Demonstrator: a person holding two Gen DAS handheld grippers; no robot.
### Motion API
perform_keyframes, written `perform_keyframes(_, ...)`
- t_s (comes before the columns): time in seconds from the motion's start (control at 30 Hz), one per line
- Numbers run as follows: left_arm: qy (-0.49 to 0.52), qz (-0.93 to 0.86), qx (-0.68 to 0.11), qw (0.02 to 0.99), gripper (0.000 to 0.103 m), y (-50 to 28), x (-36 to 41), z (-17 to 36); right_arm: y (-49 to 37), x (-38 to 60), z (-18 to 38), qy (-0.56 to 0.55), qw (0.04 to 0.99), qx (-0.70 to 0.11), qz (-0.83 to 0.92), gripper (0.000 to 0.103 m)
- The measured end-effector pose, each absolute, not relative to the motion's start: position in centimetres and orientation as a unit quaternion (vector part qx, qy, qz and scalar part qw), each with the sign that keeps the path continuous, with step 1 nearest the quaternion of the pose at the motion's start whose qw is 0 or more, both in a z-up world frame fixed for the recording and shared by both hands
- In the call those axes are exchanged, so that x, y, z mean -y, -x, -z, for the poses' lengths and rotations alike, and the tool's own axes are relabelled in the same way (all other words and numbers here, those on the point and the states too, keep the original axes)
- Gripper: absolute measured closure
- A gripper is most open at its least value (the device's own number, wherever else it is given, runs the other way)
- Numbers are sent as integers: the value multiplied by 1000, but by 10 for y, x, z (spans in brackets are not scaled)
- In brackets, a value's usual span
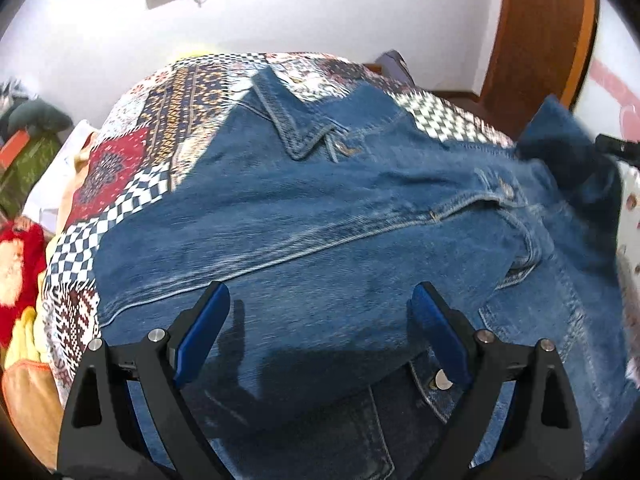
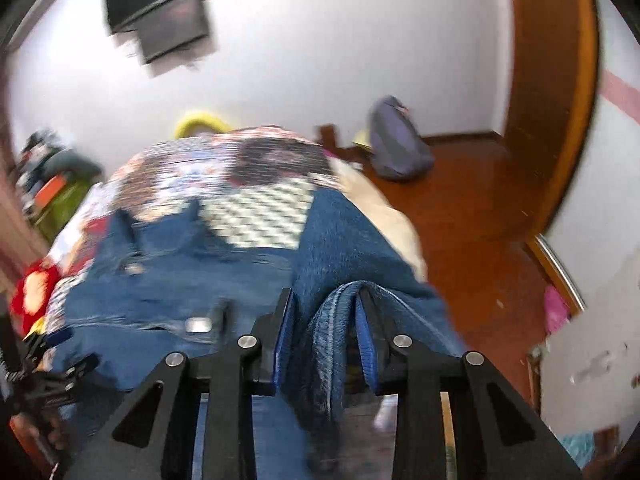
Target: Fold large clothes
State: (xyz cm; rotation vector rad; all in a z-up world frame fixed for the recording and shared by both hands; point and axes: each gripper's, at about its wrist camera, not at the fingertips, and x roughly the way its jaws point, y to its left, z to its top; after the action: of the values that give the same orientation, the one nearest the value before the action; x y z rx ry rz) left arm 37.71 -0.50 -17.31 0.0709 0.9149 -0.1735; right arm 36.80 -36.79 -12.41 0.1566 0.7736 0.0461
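Note:
A blue denim jacket [image 1: 320,208] lies spread on a bed with a patchwork quilt [image 1: 132,160], its collar [image 1: 288,120] toward the far wall. My left gripper [image 1: 320,300] is open and empty, hovering over the jacket's near part. My right gripper [image 2: 326,304] is shut on a bunched fold of the denim jacket [image 2: 336,320], lifted at the bed's right side. A raised piece of denim [image 1: 568,160] shows at the right in the left wrist view. The left gripper's body [image 2: 44,364] shows at the lower left of the right wrist view.
Red and yellow clothes [image 1: 16,264] and an orange cloth [image 1: 28,408] lie at the bed's left edge. A purple backpack [image 2: 396,140] sits on the wooden floor [image 2: 480,208] to the right. A wooden door [image 2: 552,80] stands at the far right. A black screen [image 2: 160,8] hangs on the white wall.

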Motion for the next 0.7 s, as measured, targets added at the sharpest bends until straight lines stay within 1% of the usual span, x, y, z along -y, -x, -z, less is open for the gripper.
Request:
perform_keyframes(0.03, -26, 82, -440, 894, 9, -376, 0, 171, -365, 352, 117, -74, 925, -368, -51, 84)
perform_keyframes(0.13, -4, 77, -439, 895, 9, -373, -15, 165, -357, 304, 102, -48, 925, -358, -118, 85)
perform_keyframes(0.23, 3, 70, -441, 895, 9, -369, -25, 164, -352, 256, 106, -15, 910, -381, -162, 84)
perform_keyframes(0.37, -7, 62, -440, 896, 9, -361, -34, 163, -348, 240, 117, -2, 898, -404, -174, 84)
perform_keyframes(0.43, -9, 65, -439, 896, 9, -358, -36, 163, -345, 249, 118, 15, 902, -404, -153, 84)
perform_keyframes(0.53, -10, 73, -436, 897, 9, -357, -32, 160, -343, 275, 114, 6, 908, -401, -121, 84)
perform_keyframes(0.7, -29, 108, -433, 894, 9, -364, 6, 148, -342, 358, 106, -64, 909, -406, -67, 84)
